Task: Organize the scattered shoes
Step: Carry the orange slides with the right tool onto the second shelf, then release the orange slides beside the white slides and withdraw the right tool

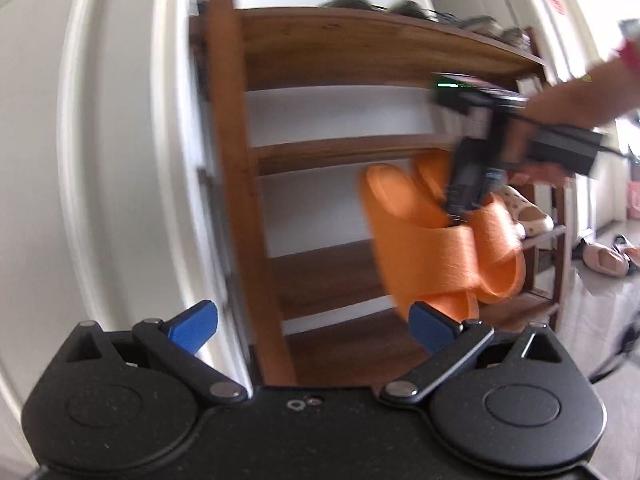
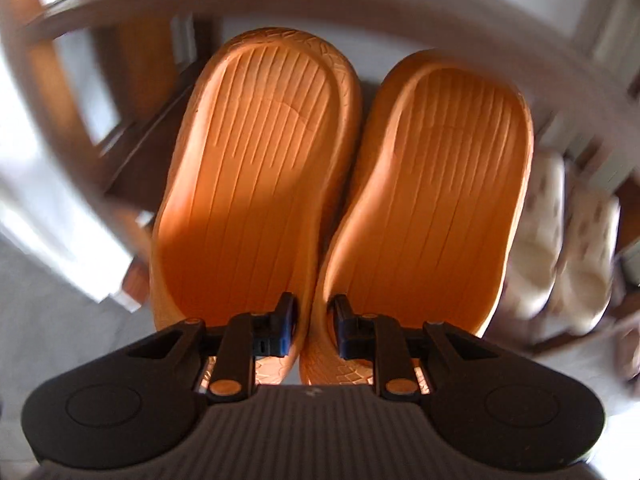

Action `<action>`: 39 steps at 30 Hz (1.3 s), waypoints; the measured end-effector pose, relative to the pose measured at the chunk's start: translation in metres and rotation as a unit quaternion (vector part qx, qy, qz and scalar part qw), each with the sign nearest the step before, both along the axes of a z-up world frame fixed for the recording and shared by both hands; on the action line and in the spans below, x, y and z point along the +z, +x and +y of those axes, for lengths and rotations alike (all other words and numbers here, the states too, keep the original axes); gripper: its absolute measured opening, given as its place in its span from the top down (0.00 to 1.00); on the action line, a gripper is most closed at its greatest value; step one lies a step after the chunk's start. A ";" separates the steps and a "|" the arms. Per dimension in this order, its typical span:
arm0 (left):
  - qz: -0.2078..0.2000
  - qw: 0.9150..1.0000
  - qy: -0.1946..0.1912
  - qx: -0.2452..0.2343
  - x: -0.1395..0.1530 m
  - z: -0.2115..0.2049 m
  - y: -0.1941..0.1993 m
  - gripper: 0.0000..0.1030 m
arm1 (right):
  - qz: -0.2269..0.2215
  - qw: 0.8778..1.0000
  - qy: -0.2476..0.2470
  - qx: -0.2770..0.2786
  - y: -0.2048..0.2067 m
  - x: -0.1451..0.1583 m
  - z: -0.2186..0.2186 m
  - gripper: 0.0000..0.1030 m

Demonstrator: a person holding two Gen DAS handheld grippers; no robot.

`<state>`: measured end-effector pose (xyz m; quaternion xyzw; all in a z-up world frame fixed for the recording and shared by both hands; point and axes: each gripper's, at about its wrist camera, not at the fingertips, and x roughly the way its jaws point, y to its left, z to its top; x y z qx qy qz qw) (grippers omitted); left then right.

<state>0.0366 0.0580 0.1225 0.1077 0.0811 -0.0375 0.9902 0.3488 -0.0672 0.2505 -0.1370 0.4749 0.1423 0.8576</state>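
Wooden shoe rack (image 1: 320, 52) is faced, orange slippers (image 2: 344, 184) held before it.
Both inner walls are pinched together by the right gripper (image 2: 314, 326), so the pair is carried as one; left gripper (image 1: 314, 326) is spread wide, empty.

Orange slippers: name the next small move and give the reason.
Probably carry them forward onto a bare shelf of the rack. The right gripper pinches both orange slippers by their inner walls, hanging in front of it; the left gripper is open.

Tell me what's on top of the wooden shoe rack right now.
The left wrist view shows several dark shoes lined along the top board of the wooden shoe rack. They are blurred and partly cut off by the board's front edge, so their number and type cannot be told.
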 end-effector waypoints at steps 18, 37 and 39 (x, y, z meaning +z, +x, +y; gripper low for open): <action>-0.049 0.996 0.014 -0.071 -0.026 -0.072 0.060 0.01 | -0.200 0.979 0.040 -0.025 0.028 0.028 0.005 0.61; -0.033 0.998 0.030 -0.040 -0.031 -0.054 0.038 0.01 | -0.200 0.975 0.097 -0.020 -0.099 -0.095 -0.022 0.75; -0.031 0.998 0.030 -0.036 -0.032 -0.053 0.040 0.01 | -0.205 0.974 0.091 -0.026 -0.091 -0.096 -0.018 0.79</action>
